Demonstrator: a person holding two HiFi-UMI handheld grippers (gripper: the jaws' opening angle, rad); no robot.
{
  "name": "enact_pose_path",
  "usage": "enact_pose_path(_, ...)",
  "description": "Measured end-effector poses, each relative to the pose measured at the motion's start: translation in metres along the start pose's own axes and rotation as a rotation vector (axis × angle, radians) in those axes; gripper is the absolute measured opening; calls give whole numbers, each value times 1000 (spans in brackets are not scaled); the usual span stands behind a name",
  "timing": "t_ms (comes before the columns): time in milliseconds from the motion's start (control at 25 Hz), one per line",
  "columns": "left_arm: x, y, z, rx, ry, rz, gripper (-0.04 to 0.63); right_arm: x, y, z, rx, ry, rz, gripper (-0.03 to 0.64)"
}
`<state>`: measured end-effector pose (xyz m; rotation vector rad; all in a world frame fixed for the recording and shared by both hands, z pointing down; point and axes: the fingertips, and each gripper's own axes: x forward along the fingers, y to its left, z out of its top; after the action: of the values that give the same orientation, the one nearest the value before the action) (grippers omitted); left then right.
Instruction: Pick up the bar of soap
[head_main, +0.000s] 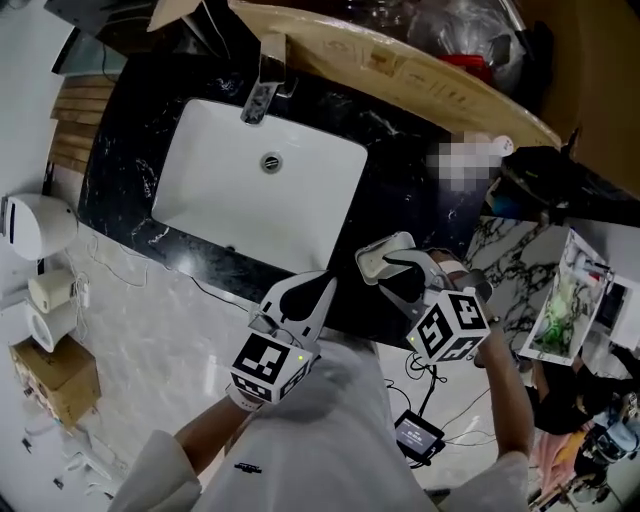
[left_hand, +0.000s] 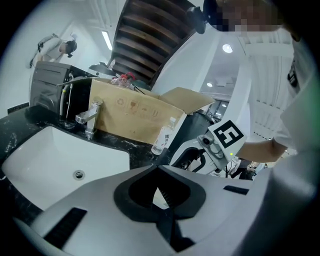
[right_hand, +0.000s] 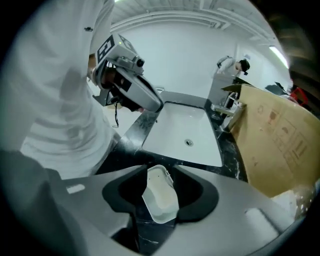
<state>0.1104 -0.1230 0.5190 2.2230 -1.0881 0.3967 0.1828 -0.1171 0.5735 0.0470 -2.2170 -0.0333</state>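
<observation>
A white soap box (right_hand: 160, 197) with a cream-coloured inside lies on the black marble counter (head_main: 130, 130), near its front edge and right of the sink. Whether a bar sits inside I cannot tell. My right gripper (right_hand: 160, 172) straddles the box with its jaws wide, and a gap shows beside the box on the left. The head view shows the same box (head_main: 385, 252) between the right gripper's (head_main: 392, 268) fingers. My left gripper (head_main: 325, 282) hangs over the counter's front edge, left of the box. It (left_hand: 157, 168) is shut, tips together, with nothing in it.
The white sink basin (head_main: 258, 180) with a chrome faucet (head_main: 262, 95) fills the counter's middle. A cardboard box (head_main: 400, 60) stands behind it, with a plastic bottle (left_hand: 164, 136) beside the box. A wall dispenser (head_main: 35, 225) and paper rolls (head_main: 50, 300) are at the left.
</observation>
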Motion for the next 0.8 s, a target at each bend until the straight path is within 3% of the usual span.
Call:
enact_pose_path(280,1,5,-15,-23,-1,38,6,33,9,-31,-221,182,120,186)
enact_pose_path(520,1,7,-24,-50,-6,55,6,48,8,-49,-336,314,174,192)
enact_pose_path(800,-2,14,-27,-72,-16,72,6,67,11,-64,-456,399,219,195)
